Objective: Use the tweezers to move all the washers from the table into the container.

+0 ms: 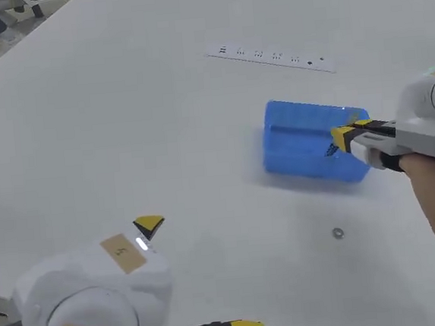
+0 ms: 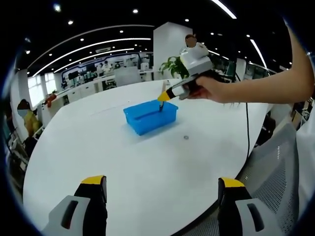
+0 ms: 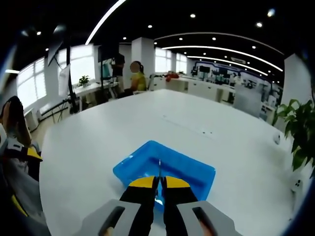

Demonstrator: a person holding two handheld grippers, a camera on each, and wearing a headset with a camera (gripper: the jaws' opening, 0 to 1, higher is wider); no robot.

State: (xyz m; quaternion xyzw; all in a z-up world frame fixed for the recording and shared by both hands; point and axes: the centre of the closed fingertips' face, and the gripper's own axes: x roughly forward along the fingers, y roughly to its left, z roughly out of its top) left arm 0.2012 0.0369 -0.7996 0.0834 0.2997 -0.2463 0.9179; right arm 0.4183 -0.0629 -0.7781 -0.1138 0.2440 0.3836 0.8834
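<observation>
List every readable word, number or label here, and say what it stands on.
Nothing here can be read clearly.
Thin white strip on the white table: dark marks, too small to read.
Two tan stickers on the left gripper: handwriting, too blurred to read.

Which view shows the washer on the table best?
Head view: the washer lies plain on bare table. The left gripper view shows a smaller speck; the right gripper view faces the blue container.

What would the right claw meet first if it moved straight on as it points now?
Probably the floor of the blue container: the right claw, shut on the tweezers, aims down into it, with the tweezers tip inside. Depth is hard to judge.
</observation>
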